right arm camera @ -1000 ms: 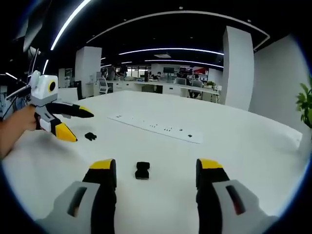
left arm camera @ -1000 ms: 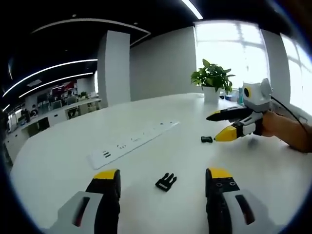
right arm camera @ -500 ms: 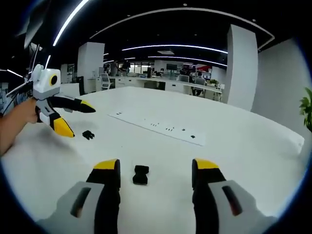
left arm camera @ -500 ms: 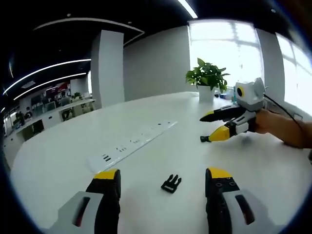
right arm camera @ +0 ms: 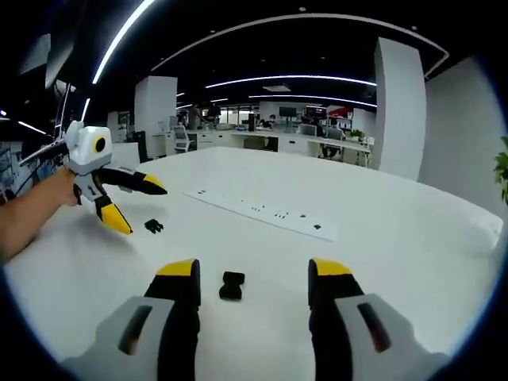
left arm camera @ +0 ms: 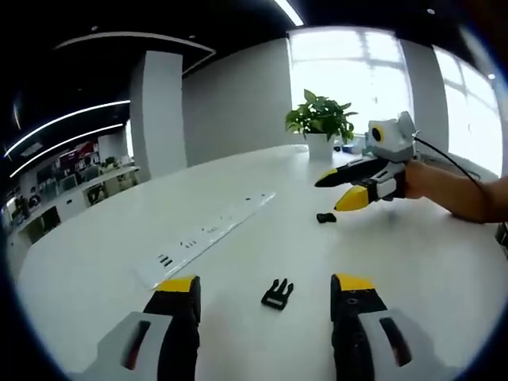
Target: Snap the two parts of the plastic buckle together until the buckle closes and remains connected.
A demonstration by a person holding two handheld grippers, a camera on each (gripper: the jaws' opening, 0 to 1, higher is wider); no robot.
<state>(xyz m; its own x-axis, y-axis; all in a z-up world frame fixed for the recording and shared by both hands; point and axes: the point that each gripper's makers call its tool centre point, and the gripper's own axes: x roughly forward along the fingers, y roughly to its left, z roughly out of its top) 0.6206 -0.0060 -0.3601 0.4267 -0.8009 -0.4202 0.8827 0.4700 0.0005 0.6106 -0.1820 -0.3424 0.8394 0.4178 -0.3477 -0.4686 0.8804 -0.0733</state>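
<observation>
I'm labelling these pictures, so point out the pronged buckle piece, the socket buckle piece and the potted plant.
pronged buckle piece [left arm camera: 277,294], left gripper view, middle of its body
socket buckle piece [right arm camera: 231,286], right gripper view, its centre
potted plant [left arm camera: 320,117], left gripper view, its leaves

I see the pronged half of the black buckle [left arm camera: 277,294] lying flat on the white table, its prongs pointing away from me. The socket half [right arm camera: 231,286], a small black block, lies flat well apart from it; the two are not joined.
</observation>
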